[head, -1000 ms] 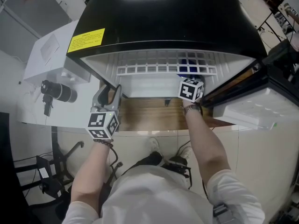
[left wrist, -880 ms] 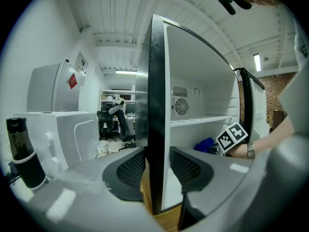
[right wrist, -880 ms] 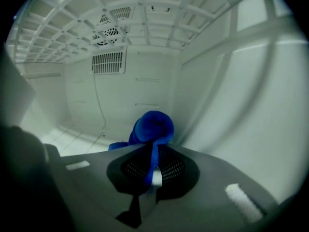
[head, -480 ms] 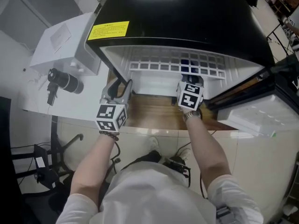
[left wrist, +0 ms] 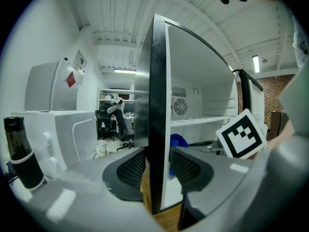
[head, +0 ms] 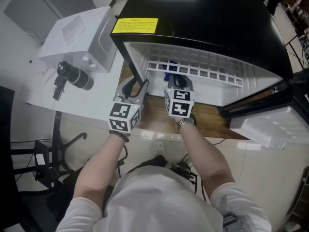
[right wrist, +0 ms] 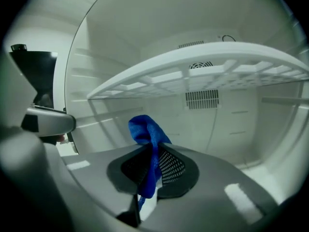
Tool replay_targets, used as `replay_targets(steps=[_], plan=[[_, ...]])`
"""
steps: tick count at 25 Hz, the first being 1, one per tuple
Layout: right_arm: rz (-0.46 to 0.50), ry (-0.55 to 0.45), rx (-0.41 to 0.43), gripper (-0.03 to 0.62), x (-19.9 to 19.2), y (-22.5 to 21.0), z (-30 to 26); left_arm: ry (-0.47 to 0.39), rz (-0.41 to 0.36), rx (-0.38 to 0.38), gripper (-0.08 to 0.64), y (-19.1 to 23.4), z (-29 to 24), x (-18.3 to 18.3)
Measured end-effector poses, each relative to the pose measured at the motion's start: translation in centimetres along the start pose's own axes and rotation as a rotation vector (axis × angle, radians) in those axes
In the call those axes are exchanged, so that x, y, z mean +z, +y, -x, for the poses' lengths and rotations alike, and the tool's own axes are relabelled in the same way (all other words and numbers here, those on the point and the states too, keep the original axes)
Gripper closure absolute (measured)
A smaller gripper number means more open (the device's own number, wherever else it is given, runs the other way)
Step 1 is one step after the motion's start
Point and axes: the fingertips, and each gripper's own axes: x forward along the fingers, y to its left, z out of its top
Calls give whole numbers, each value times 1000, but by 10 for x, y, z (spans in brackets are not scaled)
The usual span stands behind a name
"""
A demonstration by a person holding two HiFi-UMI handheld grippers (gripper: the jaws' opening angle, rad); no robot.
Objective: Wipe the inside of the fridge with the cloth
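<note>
The right gripper (head: 177, 82) has swung from the right half of the fridge (head: 203, 18) across to the left half, and it now sits just beside the left gripper (head: 135, 88); the left one has kept its place. The cloth (right wrist: 147, 134) has travelled with it.

The right gripper's jaws stand narrow, pinched on the blue cloth. A bunched fold rises above the pads and a strip hangs down between them. This gripper reaches into the fridge under the white wire shelf (right wrist: 193, 71), with the cloth near the left inner wall and, as far as the views show, not pressed on any surface. The white back wall with its vent lies farther in.

The left gripper's jaws stand about half wide and straddle the front edge of the fridge's left side wall (left wrist: 157, 105), one pad on the black outside and one on the white inside, both up against it.

The fridge stands on a wooden top (head: 207, 117), and its door (head: 270, 122) hangs open at the right. A yellow label (head: 135, 25) sits on the black top near the front left corner. To the left of the fridge are a white box (head: 79, 37) and a dark bottle (head: 76, 76).
</note>
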Motion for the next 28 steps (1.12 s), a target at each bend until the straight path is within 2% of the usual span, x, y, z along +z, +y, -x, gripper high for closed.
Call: replay_targets(steps=[6, 10, 17, 28], plan=[[0, 60, 82, 563, -30, 42, -15, 0, -2, -10, 410, 0, 0, 1], [20, 143, 85, 563, -63, 50, -27, 4, -8, -14, 410, -1, 0, 0], [61, 216, 19, 563, -87, 35, -33, 4, -9, -15, 410, 0, 1, 0], [32, 242, -83, 563, -96, -16, -15, 14, -7, -9, 410, -1, 3, -6]])
